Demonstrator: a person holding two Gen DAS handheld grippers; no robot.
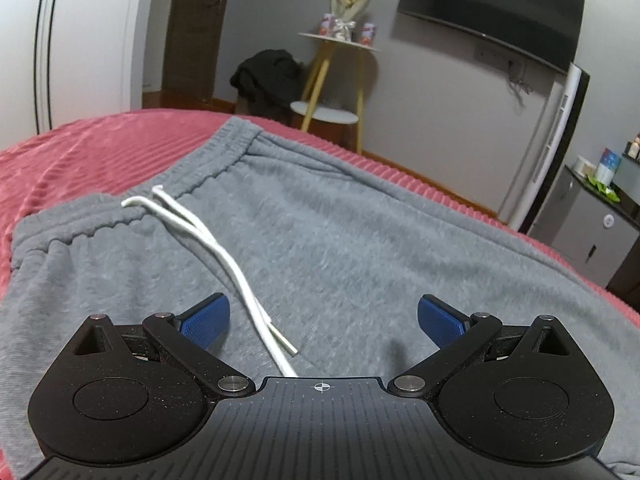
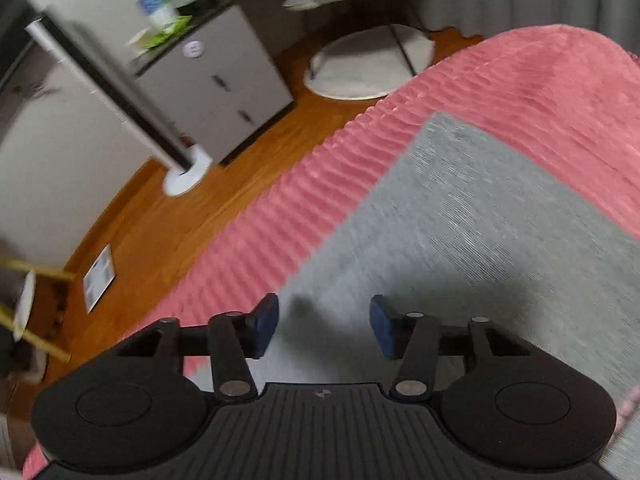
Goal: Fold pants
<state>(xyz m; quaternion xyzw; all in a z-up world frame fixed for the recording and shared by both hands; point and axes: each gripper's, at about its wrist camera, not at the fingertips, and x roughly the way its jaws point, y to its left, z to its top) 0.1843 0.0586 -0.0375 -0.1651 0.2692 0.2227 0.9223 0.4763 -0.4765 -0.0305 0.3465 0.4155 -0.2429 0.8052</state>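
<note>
On the pink ribbed bedspread (image 1: 88,148) lay the grey sweatpants (image 1: 328,232), spread flat, waistband (image 1: 192,168) toward the far edge of the bed in the left wrist view and a squared-off end (image 2: 452,132) showing in the right wrist view. The white drawstring (image 1: 224,252) trailed loose across the front panel, its tipped end resting just ahead of the left gripper (image 1: 323,320).

The left gripper hovered over the cloth below the waistband, jaws spread wide, nothing between them. The right gripper (image 2: 324,326) sat over the long edge of the pants (image 2: 320,256), where grey cloth met bedspread; its jaws stood partly apart, with no fabric pinched. That view was smeared by motion, so whether the pads touched the cloth could not be determined.

Judged status: no fold had begun and no grasp was established.

Risks noted:
- The loose drawstring lay close to the left jaws; closing there could catch cord alone, not fabric.
- A right-hand pinch taken at the edge could gather the bedspread along with the pants, dragging both.
- A shallow bite on only the top layer of the soft fleece would let the lower layer lag and the fold skew.
</note>
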